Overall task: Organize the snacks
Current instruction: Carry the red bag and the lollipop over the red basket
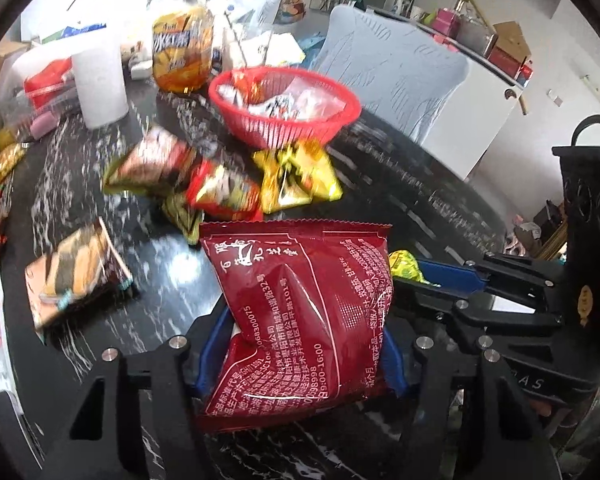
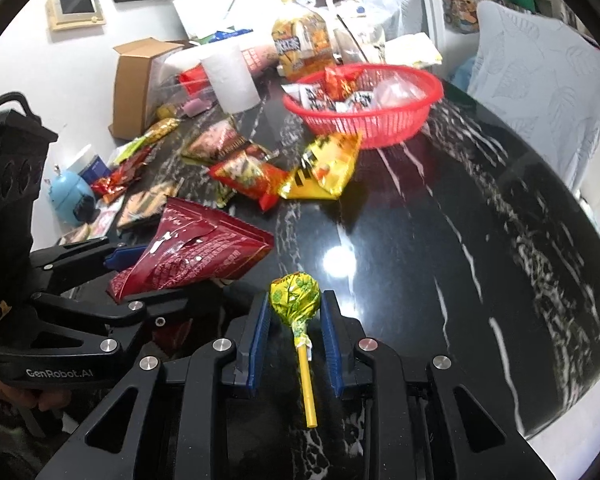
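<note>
My left gripper (image 1: 296, 344) is shut on a dark red snack bag (image 1: 300, 312), held above the black marble table (image 1: 400, 184); the bag also shows in the right wrist view (image 2: 192, 252). My right gripper (image 2: 296, 320) is shut on a yellow-green lollipop (image 2: 296, 300), stick pointing back toward the camera; it also shows in the left wrist view (image 1: 404, 266). A red basket (image 1: 284, 108) with several packets stands at the far side of the table; it also shows in the right wrist view (image 2: 364, 108). Loose packets (image 1: 220, 188) lie before it.
A yellow packet (image 2: 324, 168) and red packets (image 2: 248, 178) lie in front of the basket. A white paper roll (image 2: 230, 78), an orange snack bag (image 2: 300, 46) and a cardboard box (image 2: 134, 84) stand at the back. More packets (image 1: 76, 272) lie at the left.
</note>
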The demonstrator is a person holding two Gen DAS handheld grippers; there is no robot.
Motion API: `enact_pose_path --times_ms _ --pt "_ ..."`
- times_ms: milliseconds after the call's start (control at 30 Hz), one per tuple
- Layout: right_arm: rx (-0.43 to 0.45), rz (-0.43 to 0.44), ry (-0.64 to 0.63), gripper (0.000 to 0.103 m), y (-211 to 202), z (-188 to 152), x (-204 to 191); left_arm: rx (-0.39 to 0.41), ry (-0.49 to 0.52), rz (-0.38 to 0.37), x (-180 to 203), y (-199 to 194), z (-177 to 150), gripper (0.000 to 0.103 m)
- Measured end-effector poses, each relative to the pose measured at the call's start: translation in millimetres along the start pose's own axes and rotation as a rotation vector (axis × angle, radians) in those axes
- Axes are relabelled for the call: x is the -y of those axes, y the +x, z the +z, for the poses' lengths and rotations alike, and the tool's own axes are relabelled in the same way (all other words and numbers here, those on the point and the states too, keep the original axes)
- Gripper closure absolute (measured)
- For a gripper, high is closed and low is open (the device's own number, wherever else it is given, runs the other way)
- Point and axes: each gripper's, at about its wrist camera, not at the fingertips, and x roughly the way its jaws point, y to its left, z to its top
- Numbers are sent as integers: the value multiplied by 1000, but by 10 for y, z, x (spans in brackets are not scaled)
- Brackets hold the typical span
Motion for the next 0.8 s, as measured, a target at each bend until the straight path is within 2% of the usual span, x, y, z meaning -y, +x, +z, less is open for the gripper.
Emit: enact_pose_path --times_ms 333,567,800 --pt "68 37 -21 78 -297 365 -87 108 36 -37 49 -306 449 41" --pt "154 -9 -65 78 -495 744 -77 193 89 -22 95 -440 814 41" --pt "218 -39 -100 78 -567 1097 48 215 111 -39 102 -375 1203 41"
